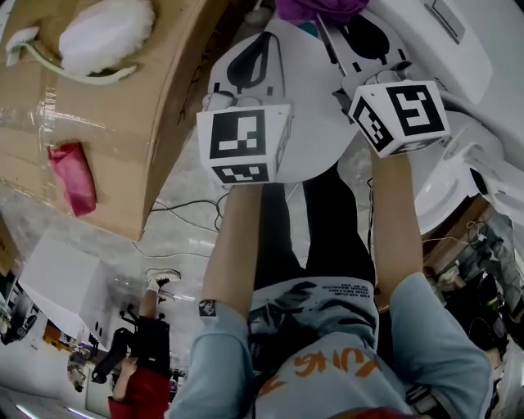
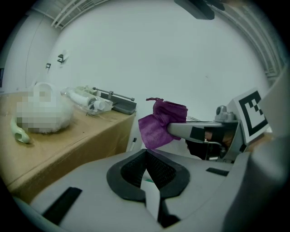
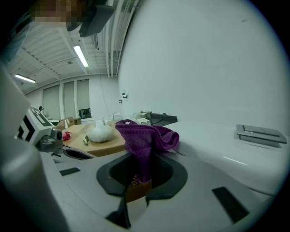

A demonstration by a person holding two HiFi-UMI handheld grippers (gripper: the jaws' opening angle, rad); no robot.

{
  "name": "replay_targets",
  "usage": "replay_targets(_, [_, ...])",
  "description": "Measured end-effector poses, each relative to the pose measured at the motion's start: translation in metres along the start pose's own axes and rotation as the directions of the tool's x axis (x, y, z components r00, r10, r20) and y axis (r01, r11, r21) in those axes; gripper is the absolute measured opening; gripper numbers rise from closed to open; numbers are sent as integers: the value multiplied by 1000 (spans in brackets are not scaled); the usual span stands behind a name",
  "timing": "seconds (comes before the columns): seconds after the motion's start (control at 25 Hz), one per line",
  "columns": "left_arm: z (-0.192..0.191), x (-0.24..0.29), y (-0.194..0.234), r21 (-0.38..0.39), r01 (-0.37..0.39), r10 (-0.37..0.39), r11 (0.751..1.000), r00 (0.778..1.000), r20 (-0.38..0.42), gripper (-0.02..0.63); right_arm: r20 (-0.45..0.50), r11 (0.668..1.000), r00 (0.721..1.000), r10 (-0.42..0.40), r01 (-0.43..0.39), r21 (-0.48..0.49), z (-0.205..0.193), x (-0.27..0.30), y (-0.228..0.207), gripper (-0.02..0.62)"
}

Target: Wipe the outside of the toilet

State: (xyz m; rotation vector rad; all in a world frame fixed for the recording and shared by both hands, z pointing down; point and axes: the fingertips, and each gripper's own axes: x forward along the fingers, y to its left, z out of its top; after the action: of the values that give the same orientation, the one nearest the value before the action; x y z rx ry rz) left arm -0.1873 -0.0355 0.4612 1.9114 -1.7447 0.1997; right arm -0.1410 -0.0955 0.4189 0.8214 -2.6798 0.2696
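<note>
First, the head view. At centre, left gripper (image 1: 255, 57) beside right gripper (image 1: 354, 34), both pointing up the frame. Purple cloth (image 1: 318, 8) at the top edge, pinched at the tip of the right gripper. White toilet (image 1: 458, 69) down the right side, just beside that gripper. Cardboard box (image 1: 123, 114) filling the upper left, with a fluffy white duster (image 1: 105, 33) and a red bundle (image 1: 72, 176) on it. Pale blue sleeves (image 1: 221, 344) low in the frame; a second person (image 1: 135, 380) in a red top at lower left.

Next, the left gripper view. Jaws together at the tip, with nothing between them. Right of centre, the right gripper poking in from the right edge, cloth bunched at its end, up in the air before a bare white wall (image 2: 158, 54). Box along the left, duster on it, a few bottles or tubes farther back, too small to name.

Lastly, the right gripper view. Jaws clamped on the cloth at centre, loose folds flopped to the right above the pads. Toilet tank (image 3: 217, 145) across the right half, flush plate (image 3: 260, 132) near the right edge. Cannot tell whether cloth and tank touch. Box small at centre left; left gripper at the left edge.
</note>
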Motion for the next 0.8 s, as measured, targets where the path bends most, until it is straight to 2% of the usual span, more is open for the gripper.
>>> replay_targets(0.28, [9,9,4,25,20,-20,999,1000,-12,25,-15,997,999,-29,28,-72,-1,21,-2,74])
replay_targets(0.44, [10,16,1,-4,4,-4,1000,1000,-9,25,-36,988,997,-62,56,-145,-1,9,-14,75])
replay_targets(0.6, [3,22,-14,-5,19,-19,1000,999,-26,25,-51,989,995,-81,74,-132,-14,-5,-24,74])
replay_targets(0.8, [-3,31,-37,30,59,-58,998,997,-43,25,-42,989,992,-120,116,-96,-23,-24,-43,74])
